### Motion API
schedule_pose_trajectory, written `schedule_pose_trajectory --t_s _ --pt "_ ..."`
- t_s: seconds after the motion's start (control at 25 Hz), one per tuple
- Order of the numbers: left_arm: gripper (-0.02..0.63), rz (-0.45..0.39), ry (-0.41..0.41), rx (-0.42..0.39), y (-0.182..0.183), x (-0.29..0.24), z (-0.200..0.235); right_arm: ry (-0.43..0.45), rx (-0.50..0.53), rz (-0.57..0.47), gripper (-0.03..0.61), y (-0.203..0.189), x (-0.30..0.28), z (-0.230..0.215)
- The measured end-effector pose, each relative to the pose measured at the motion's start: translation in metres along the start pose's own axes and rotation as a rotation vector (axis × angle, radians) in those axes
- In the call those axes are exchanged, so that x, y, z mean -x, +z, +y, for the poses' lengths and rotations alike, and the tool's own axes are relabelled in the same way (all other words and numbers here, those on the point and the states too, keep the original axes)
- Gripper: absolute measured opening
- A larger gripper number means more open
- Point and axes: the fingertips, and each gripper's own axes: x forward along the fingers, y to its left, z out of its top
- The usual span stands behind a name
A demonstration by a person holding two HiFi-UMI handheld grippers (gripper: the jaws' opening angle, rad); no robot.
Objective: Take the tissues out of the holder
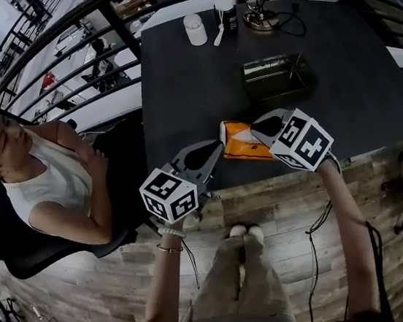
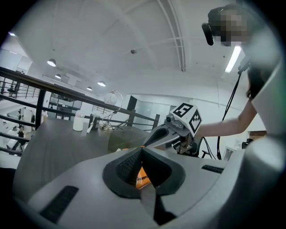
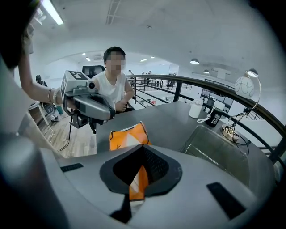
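The left gripper (image 1: 218, 150) and right gripper (image 3: 142, 154) are both clamping their jaws on the orange pack (image 1: 244, 142), its print unreadable, near the holder (image 1: 301, 72).

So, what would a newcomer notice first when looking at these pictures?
The orange tissue pack, clamped in the right gripper at the near edge of the dark table, stands out most. Behind it sits the rectangular holder, seemingly empty, and a person in a white top sits beside the table at the head view's left.
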Motion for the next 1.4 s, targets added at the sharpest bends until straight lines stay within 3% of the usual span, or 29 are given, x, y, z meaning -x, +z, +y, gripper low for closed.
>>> schedule_pose_trajectory --t_s 0.52,1.12,1.28,1.4 --pt "0.008 0.039 0.018 0.036 -0.023 -0.008 0.007 0.013 -0.015 0.036 0.014 -0.013 -0.025 -0.002" --pt "0.008 0.047 0.026 0.048 -0.031 -0.004 0.002 -0.067 -0.020 0.038 0.017 -0.021 -0.035 -0.002" --pt "0.008 0.036 0.024 0.045 -0.027 -0.002 -0.001 -0.074 -0.049 0.013 0.081 -0.020 -0.031 -0.003" --pt "0.008 0.024 0.024 0.042 -0.022 -0.002 -0.001 -0.080 -0.085 -0.034 0.081 -0.016 -0.024 -0.007"
